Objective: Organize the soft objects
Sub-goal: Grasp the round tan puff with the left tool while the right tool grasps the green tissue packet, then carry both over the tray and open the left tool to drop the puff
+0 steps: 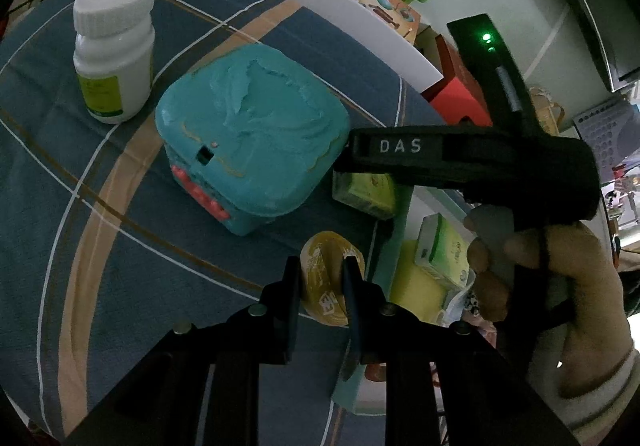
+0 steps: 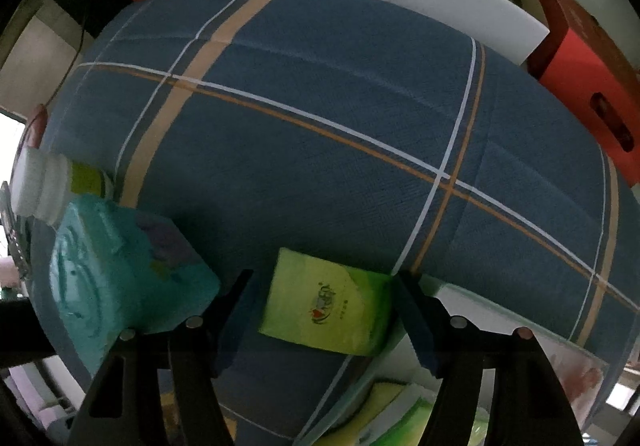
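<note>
The green tissue pack (image 2: 326,312) lies at the near edge of the blue checked cloth (image 2: 320,126), between the wide-open pads of the right gripper (image 2: 326,316), apparently untouched. A skewed squeeze could push it over the edge. The left gripper (image 1: 322,282) clamps a yellow packet (image 1: 320,266); crowding the teal box (image 1: 252,138) risks a knock.

Teal box (image 2: 120,270) crowds left, blue cloth (image 2: 340,118) open beyond

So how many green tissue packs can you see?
2. One pack lies on the blue cloth between the open right jaws. A second pack sits off the cloth's edge, lower down. More may be hidden there.
</note>
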`<state>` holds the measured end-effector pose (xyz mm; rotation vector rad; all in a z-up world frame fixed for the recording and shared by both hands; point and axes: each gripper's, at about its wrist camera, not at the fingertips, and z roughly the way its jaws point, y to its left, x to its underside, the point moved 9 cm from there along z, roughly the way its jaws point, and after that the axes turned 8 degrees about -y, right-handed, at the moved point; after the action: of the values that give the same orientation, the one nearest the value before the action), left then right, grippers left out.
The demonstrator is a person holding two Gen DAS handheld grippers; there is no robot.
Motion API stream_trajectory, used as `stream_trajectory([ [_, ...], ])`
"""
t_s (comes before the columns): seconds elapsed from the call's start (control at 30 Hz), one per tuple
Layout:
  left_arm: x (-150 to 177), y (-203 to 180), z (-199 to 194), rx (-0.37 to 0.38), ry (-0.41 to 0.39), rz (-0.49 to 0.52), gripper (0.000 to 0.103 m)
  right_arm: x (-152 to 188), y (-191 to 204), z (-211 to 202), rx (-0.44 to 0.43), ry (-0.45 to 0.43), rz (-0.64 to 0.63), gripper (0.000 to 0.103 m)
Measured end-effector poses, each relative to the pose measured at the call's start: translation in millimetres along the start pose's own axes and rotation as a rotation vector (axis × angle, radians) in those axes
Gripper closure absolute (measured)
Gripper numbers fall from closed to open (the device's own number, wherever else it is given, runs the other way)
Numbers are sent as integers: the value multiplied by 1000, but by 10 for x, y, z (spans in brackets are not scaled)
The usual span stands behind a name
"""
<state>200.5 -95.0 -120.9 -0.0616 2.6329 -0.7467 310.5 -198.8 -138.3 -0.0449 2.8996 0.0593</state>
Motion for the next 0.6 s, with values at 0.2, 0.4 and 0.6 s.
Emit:
stream_trajectory([
  [0.2,-10,-8,-19,10,-1,-2,82,11,19,63,42,24,-39,30],
  [0.4,-2,-14,-18,13,1,-1,82,64,67,36,41,10,-25,33],
  [0.6,-18,-37,-32,22,-8,3,82,83,77,-301,-21,-61,15,33],
])
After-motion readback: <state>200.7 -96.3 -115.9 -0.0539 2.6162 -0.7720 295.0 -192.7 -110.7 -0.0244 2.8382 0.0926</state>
